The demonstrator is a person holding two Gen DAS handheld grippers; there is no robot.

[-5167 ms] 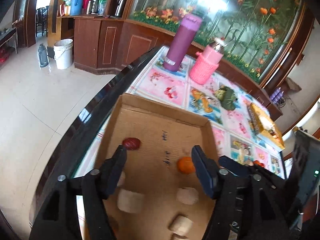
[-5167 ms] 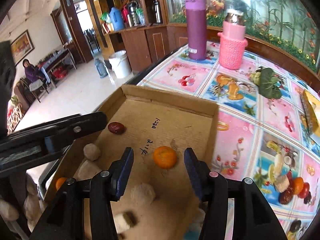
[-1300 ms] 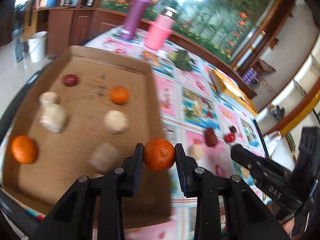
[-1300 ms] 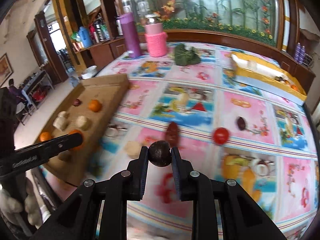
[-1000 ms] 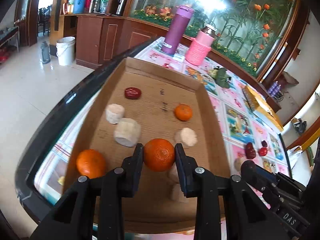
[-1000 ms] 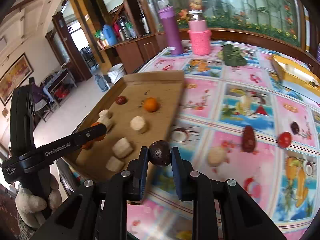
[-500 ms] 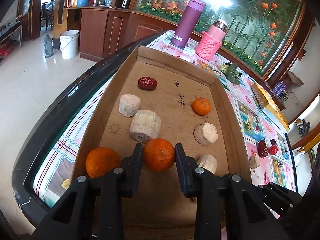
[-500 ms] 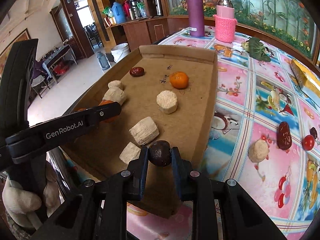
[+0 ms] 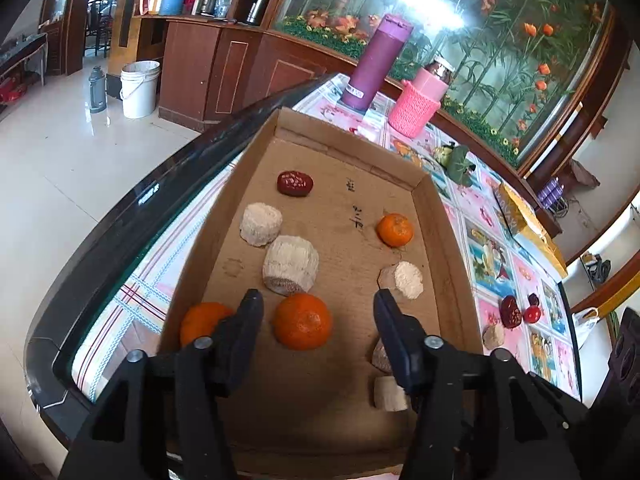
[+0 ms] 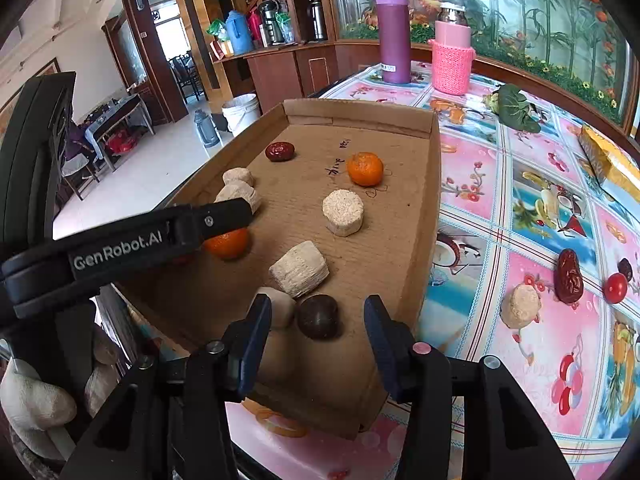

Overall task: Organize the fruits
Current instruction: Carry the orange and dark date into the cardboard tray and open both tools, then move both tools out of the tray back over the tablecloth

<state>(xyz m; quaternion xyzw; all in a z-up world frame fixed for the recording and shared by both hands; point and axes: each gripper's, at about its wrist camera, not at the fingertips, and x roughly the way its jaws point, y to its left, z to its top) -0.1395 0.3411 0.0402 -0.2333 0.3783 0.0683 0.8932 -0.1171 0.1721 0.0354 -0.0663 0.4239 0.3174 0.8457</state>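
A shallow cardboard tray (image 9: 450, 240) (image 10: 434, 184) lies on the table's left side. My left gripper (image 9: 316, 308) is open over its near end, with an orange (image 9: 303, 321) resting on the tray floor between the fingers. My right gripper (image 10: 316, 314) is open, with a dark brown round fruit (image 10: 319, 316) lying in the tray between its fingers. The tray also holds two more oranges (image 9: 395, 230) (image 9: 202, 322), a red date (image 9: 295, 183) and several pale beige chunks (image 9: 290, 265). The left gripper's finger (image 10: 160, 236) crosses the right wrist view.
On the fruit-print tablecloth to the right lie a red date (image 10: 568, 276), a cherry tomato (image 10: 615, 288), a small dark fruit (image 10: 625, 269) and a beige chunk (image 10: 520, 306). A purple flask (image 10: 393, 52), a pink-sleeved bottle (image 10: 452, 60), a leafy vegetable (image 10: 514, 108) and a yellow box (image 10: 608, 164) stand further back.
Both grippers have opened. The orange has dropped from the left gripper onto the tray floor, and the dark fruit has dropped from the right gripper into the tray.
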